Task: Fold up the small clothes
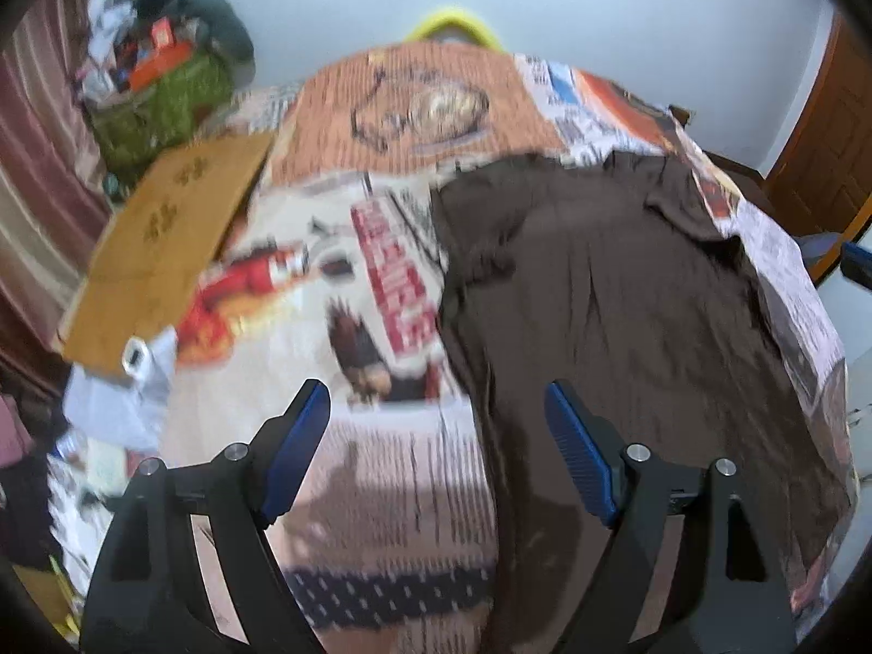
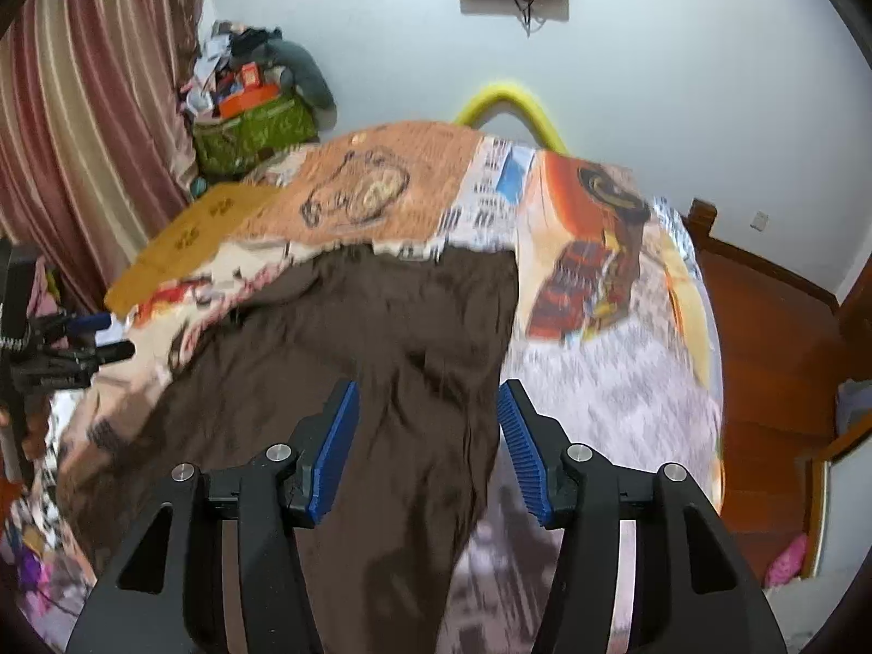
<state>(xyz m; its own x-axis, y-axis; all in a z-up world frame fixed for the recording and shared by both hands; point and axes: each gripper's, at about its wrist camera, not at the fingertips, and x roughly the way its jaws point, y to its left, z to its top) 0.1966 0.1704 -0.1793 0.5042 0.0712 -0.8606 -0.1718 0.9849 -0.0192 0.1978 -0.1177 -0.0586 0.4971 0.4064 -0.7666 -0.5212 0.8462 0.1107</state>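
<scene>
A dark brown garment [image 1: 610, 294] lies spread flat on a table covered with newspaper [image 1: 381, 250]. In the left wrist view it fills the right half, and my left gripper [image 1: 438, 403] hovers open over its left edge with nothing between the blue pads. In the right wrist view the brown garment [image 2: 349, 338] lies in the middle and runs toward the near edge. My right gripper [image 2: 428, 403] stands open above its right border, the pads apart and clear of the cloth. The left gripper [image 2: 92, 338] shows at the left edge of that view.
A yellow-brown cardboard sheet [image 1: 163, 240] lies at the table's left side. A green bag [image 2: 250, 136] stuffed with clutter stands by the striped curtain [image 2: 92, 109]. A yellow curved hoop [image 2: 512, 103] stands behind the table. Wooden furniture [image 2: 774, 349] stands to the right.
</scene>
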